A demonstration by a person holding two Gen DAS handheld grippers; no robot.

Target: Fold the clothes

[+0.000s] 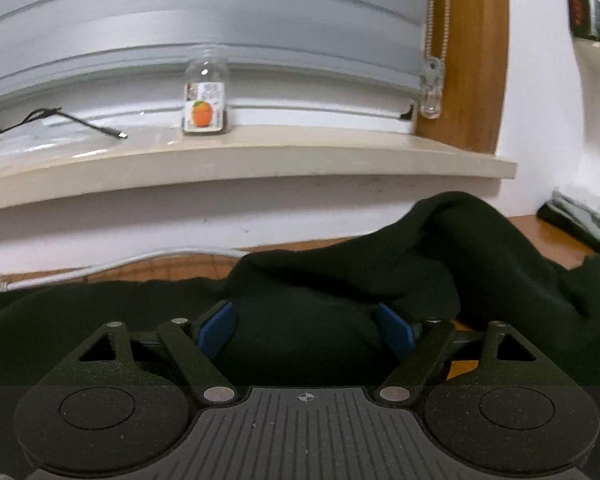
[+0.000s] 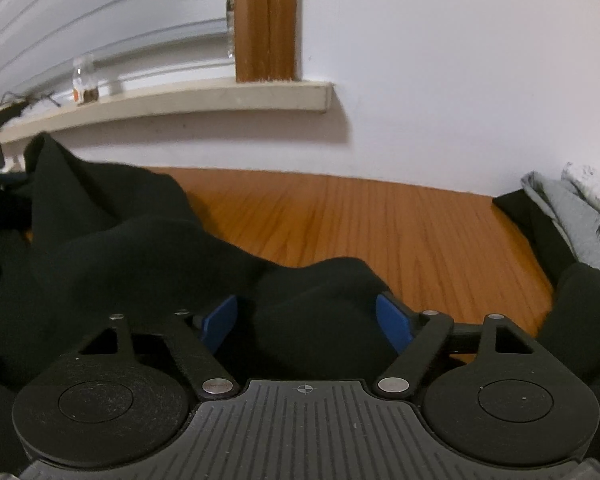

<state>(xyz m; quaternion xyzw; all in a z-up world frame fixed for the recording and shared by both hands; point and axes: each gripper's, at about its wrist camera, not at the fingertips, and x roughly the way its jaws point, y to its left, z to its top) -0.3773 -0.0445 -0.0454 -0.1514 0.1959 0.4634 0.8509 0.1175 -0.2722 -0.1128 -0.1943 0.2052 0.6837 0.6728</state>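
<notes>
A black garment [image 1: 340, 280] lies rumpled on the wooden table [image 1: 540, 232]. My left gripper [image 1: 306, 328] is open, its blue pads [image 1: 216, 328] wide apart with black cloth bunched between them. In the right wrist view the same black garment [image 2: 120, 248] spreads across the left and lower part. My right gripper [image 2: 308, 322] is open too, its blue pads [image 2: 394, 322] apart around a raised fold of the cloth. Neither gripper pinches the fabric.
A window sill [image 1: 260, 160] runs along the wall with a small glass jar [image 1: 205, 98] and a black cable [image 1: 80, 120] on it. A grey garment [image 2: 580, 216] lies at the table's right side [image 2: 380, 220]. A blind cord [image 1: 434, 80] hangs by the wooden frame.
</notes>
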